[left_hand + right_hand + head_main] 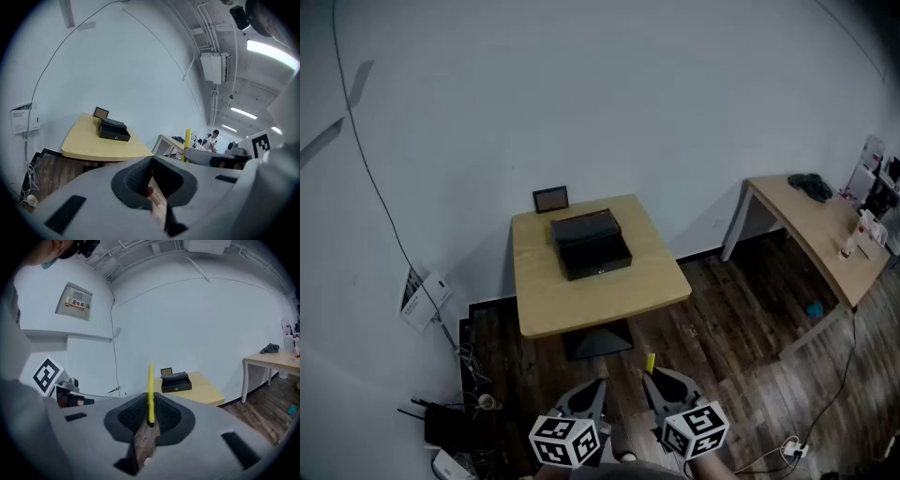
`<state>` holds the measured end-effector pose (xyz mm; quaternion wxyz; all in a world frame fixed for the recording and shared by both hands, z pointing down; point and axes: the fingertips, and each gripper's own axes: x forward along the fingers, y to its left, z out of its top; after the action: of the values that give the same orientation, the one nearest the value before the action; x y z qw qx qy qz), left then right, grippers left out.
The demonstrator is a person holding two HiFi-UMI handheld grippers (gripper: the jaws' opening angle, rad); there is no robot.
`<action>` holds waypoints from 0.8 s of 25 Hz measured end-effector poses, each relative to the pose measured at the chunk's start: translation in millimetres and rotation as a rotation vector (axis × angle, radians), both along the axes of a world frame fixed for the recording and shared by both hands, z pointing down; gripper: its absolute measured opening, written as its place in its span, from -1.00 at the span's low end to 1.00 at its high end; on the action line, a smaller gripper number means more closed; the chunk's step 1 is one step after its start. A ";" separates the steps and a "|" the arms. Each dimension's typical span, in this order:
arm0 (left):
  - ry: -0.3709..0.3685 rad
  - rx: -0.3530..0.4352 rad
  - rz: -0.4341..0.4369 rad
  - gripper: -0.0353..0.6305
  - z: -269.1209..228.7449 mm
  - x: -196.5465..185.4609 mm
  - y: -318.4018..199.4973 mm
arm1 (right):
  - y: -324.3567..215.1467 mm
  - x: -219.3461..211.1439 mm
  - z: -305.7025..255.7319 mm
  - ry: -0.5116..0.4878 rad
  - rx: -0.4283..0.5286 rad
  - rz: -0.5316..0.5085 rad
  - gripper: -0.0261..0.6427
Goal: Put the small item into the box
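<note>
Grey left gripper (596, 384) and right gripper (650, 378), black ribbed fingers (130, 417), marker cubes (565, 441).

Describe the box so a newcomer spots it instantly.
Find the square light-wood table against the white wall. The black box sits on its far half. Unlike the small dark frame propped upright behind it, it is bigger and lies flat.

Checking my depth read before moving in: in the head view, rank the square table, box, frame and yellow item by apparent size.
1. square table
2. box
3. frame
4. yellow item: only its tip shows beyond the jaws, and it is nearest the camera, so true size is unsure.
</note>
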<state>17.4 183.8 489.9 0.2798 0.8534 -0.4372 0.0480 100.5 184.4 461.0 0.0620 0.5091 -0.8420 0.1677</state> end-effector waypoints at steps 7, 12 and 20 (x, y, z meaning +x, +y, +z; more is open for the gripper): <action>-0.017 0.043 0.007 -0.88 -15.6 -0.7 44.2 | 47.0 -6.4 -8.4 -0.015 0.027 -0.005 -0.82; -0.019 0.057 -0.007 -0.89 -20.1 -0.8 57.2 | 58.8 -7.3 -10.7 0.004 0.040 -0.018 -0.82; -0.028 0.061 -0.017 -0.88 -19.5 -2.0 65.7 | 65.7 -11.1 -16.1 0.006 0.058 -0.063 -0.82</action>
<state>15.4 249.5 470.4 0.2479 0.8570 -0.4495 0.0443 89.4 250.1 444.9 0.0549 0.4845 -0.8618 0.1397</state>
